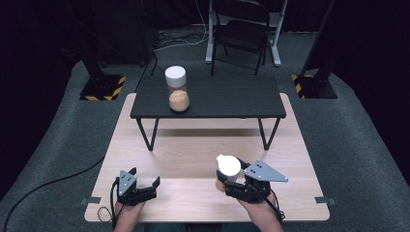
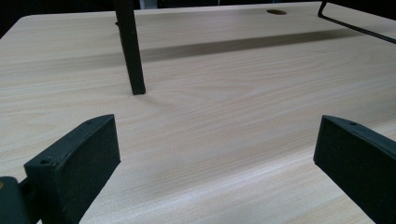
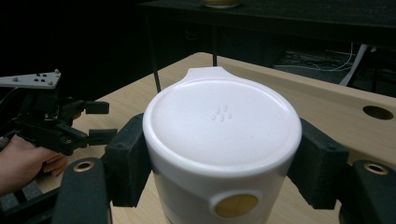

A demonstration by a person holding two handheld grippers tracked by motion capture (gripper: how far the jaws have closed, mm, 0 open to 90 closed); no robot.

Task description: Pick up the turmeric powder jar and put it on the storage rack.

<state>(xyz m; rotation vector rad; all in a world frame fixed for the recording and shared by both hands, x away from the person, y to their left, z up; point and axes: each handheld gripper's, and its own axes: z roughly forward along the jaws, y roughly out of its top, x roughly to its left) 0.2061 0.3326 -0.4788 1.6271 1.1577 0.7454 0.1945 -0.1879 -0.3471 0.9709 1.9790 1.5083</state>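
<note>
Wood table [image 1: 183,159]: bare between both grippers, black shelf [image 1: 208,99] stands on its far half.
Left gripper [image 1: 145,186]: jaws spread wide, nothing between them, low over the table near the edge.
Far jar [image 1: 177,89]: upright on the shelf's left part, white lid on.
Right gripper [image 1: 227,186]: clamped on the near jar [image 3: 222,149] just under its white lid, jar off the table.
Risk: high grip on a smooth wall, jar may swing or slip out.
Risk: near jar could clip the shelf edge if carried low.

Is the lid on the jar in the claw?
Yes, on. The white lid sits flat atop the jar, which the right claw grips.
</note>
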